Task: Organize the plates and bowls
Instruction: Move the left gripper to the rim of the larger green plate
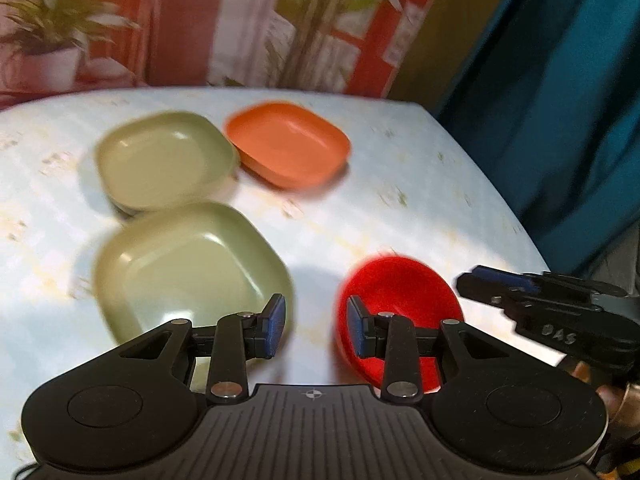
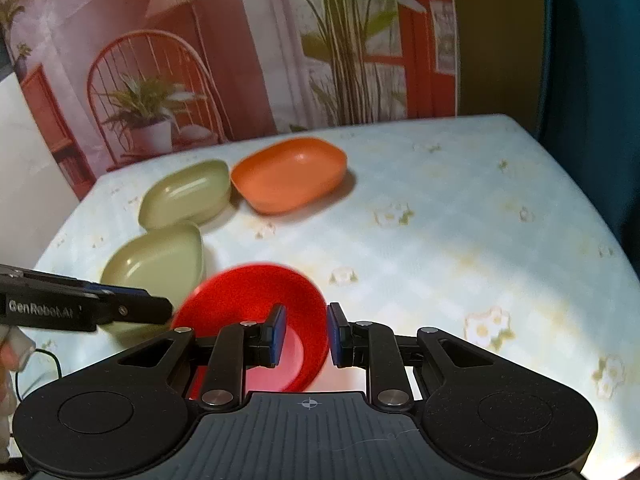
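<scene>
- Green square plate (image 1: 188, 268) sits nearest on the left of the tabletop (image 1: 420, 200), with nothing in it. A second green plate (image 1: 164, 160) is just behind it. There's a dark edge under the far one, so it might already be stacked on something, but it's too blurry to say.
- Orange plate (image 1: 288, 144) is right beside that far green one, also empty. My guess is the same-shape stuff is getting grouped back there.
- Left gripper (image 1: 316, 328) hangs low between the near green plate and the red bowl. Its jaws are spread wide with nothing in them, and the right finger overlaps the bowl's left rim in view.
- Red bowl (image 1: 400, 300) is the odd round one, out front and apart from the plates. It's empty, looks tipped, and is motion-blurred.
- Right gripper (image 2: 307, 336) has its jaws partly apart and straddling the bowl's right rim, one pad inside and one outside. There's still a gap showing, so I'd say it's lined up to pinch, not clamped yet.
</scene>
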`<state>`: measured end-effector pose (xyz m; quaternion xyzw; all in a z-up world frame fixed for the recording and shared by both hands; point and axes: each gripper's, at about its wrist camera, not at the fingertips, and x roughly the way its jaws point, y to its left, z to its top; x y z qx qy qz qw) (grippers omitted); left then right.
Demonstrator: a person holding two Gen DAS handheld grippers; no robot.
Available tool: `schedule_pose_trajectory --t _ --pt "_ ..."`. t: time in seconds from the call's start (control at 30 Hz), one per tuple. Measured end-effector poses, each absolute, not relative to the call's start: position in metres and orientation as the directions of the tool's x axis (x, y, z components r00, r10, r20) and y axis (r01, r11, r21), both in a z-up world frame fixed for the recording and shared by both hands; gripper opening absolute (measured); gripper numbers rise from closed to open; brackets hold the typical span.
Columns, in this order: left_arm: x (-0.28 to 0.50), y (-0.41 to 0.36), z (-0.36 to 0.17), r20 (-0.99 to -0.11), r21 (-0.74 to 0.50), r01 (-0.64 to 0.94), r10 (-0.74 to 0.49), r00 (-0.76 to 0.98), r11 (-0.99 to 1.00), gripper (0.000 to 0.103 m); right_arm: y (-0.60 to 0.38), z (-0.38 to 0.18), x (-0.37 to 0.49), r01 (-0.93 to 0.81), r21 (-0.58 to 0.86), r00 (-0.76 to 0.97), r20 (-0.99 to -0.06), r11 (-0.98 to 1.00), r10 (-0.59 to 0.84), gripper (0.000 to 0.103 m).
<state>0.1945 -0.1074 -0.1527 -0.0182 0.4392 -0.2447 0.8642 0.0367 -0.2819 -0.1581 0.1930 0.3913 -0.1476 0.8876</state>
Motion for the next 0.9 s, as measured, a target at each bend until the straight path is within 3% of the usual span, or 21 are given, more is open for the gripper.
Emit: schedule_pose_trajectory --t 0.53,0.9 --pt "0.231 -0.021 -0.119 -0.735 -0.204 0.188 -0.277 0.618 0.961 0.039 -0.315 -0.109 0.107 0.269 0.204 0.746 -0.662 0.941 -0.07 0.021" --pt "0.241 -0.021 -0.13 -0.754 -0.2 0.169 -0.262 0.602 0.965 0.039 -0.322 -0.118 0.139 0.222 0.177 0.755 -0.654 0.959 -0.054 0.021"
